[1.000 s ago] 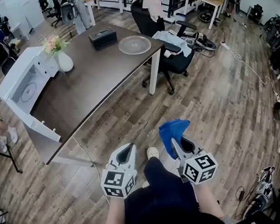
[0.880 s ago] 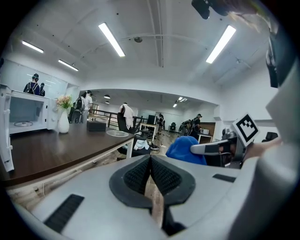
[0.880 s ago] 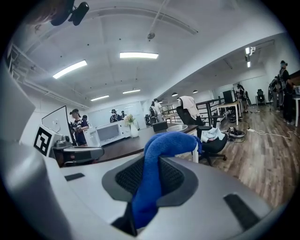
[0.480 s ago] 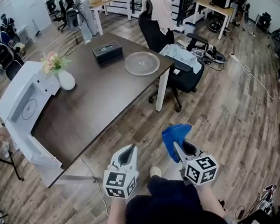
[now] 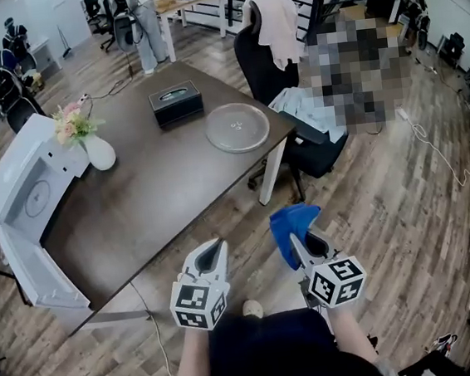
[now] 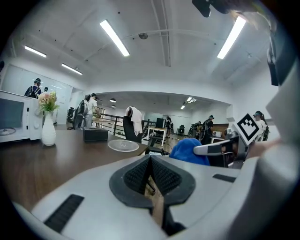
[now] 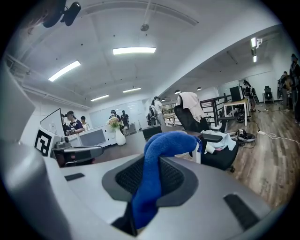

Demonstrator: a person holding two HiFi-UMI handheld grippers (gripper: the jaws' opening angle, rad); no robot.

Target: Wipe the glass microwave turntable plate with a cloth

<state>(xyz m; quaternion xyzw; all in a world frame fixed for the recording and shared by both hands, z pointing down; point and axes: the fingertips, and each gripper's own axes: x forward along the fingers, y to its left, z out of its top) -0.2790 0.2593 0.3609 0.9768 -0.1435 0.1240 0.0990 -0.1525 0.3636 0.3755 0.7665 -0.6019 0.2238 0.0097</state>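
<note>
We've got the right tongs [image 7: 152, 165] clamped on the blue cloth [image 7: 165, 142], free end arching up over the tips, with the bench [image 7: 124, 150], flower vase [image 7: 120, 137] and black office chair [image 7: 190, 120] beyond.

**Even Office Light, Fisheye Edges**

The light is bright and flat in every view. It comes from ceiling strip lights [image 6: 115, 37], which glare at eleven and one o'clock in the left gripper view and at twelve o'clock in the right gripper view. Shadows are weak: in the head view there is only a soft one under the desk [image 5: 160, 191], whose dark top carries a faint sheen.

Both gripper views are round fisheye pictures — black corners, lines bending toward the rim. Close to the lens, the left gripper [image 6: 150, 160] and the blue cloth [image 7: 166, 140] in the right gripper [image 7: 151, 164] jaws look soft, while the room behind is sharper. The head view is crisp at the centre and stretched at its edges.
</note>
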